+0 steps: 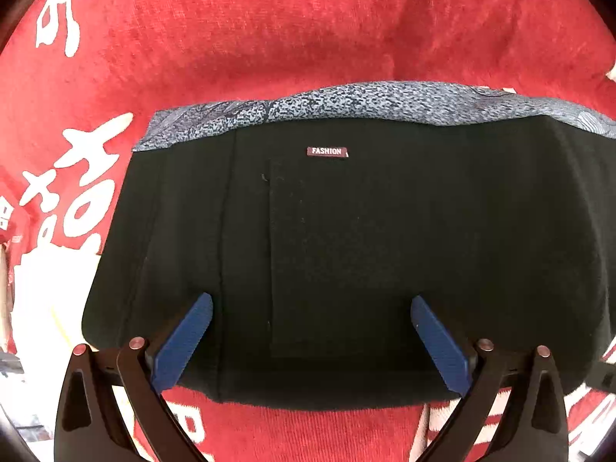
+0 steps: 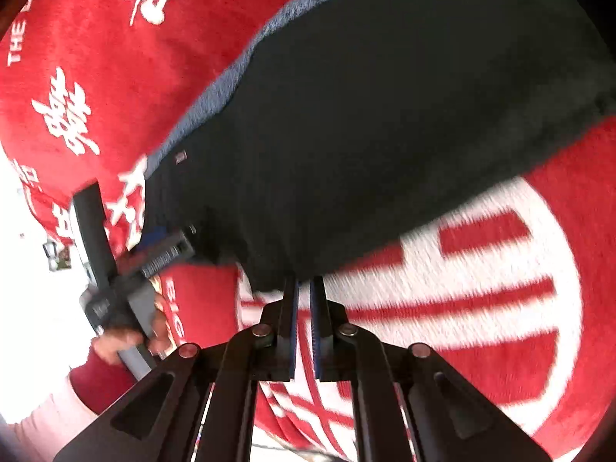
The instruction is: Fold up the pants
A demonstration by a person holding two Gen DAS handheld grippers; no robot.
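Note:
Black pants (image 1: pixel 346 250) lie folded flat on a red blanket, with a grey-blue patterned band (image 1: pixel 346 102) along the far edge and a small "FASHION" label (image 1: pixel 327 151). My left gripper (image 1: pixel 312 304) is open, its blue pads (image 1: pixel 184 338) spread wide over the near edge of the pants and gripping nothing. In the right wrist view the pants (image 2: pixel 365 134) fill the upper middle. My right gripper (image 2: pixel 304 287) is shut, with its tips pinching the near hem of the pants. The left gripper (image 2: pixel 169 248) also appears there, at the pants' left corner.
The red blanket (image 1: pixel 269 30) with large white characters covers the surface on all sides of the pants. A hand (image 2: pixel 127 337) with a pink sleeve holds the left gripper's handle. A bright white area (image 2: pixel 34 288) lies beyond the blanket's left edge.

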